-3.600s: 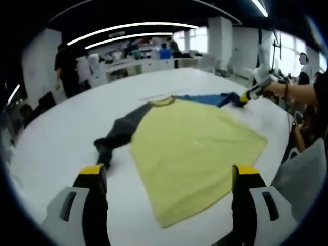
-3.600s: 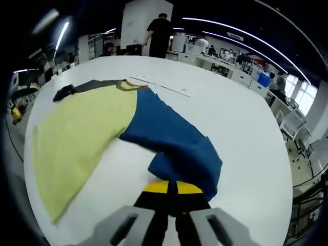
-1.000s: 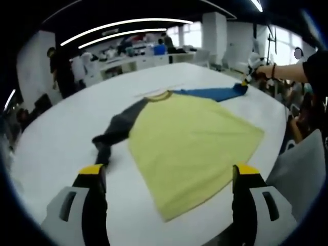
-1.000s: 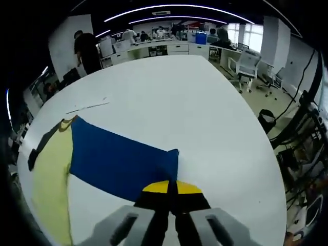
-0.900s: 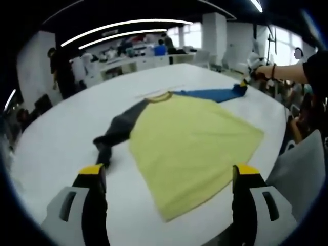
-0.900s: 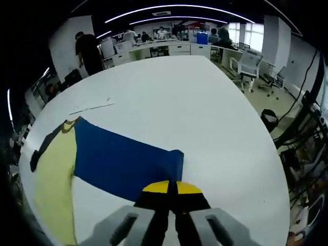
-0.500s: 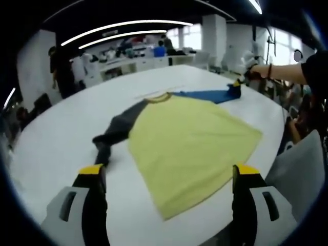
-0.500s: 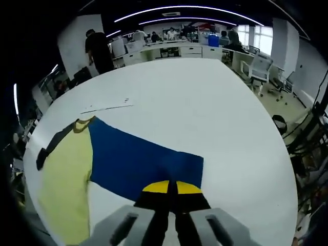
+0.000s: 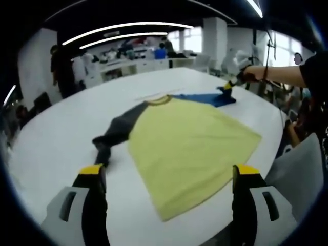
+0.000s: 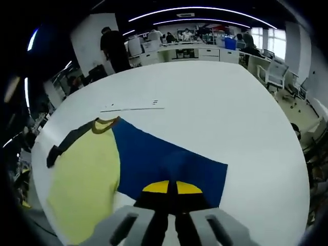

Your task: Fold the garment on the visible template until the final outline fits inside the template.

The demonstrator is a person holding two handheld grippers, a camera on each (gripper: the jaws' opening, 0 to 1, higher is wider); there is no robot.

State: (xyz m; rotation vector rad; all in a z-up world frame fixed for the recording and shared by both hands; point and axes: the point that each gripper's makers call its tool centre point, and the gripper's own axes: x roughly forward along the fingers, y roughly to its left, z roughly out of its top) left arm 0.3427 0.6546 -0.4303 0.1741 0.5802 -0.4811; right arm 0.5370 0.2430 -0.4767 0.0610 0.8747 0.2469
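Lying spread across the middle of the left gripper view: a garment (image 9: 189,143) with a pale yellow body, a darker yellow collar (image 9: 160,99) toward the upper centre, a dark grey sleeve (image 9: 115,130) trailing to the left and bunching at its cuff, and a blue sleeve (image 9: 207,97) reaching to the upper right. Showing in the right gripper view with the yellow body at lower left, the grey sleeve running toward the left edge and the blue sleeve lying wide and flat across the centre down to the bottom. Resting on a broad white bench (image 9: 56,148).

Pinching the end of the blue sleeve at the bottom centre of the right gripper view: the right hand-held gripper (image 10: 168,188), yellow tips pressed together on the cloth. Appearing again at the upper right of the left gripper view, held by a person's hand (image 9: 247,77).

Standing spread wide at the bottom of the left gripper view, one jaw on each side: the left hand-held gripper (image 9: 169,171), holding nothing, over the near part of the bench.

Lying beyond the collar on the bench: a thin pale strip (image 10: 132,108). Standing in the background: people and desks.
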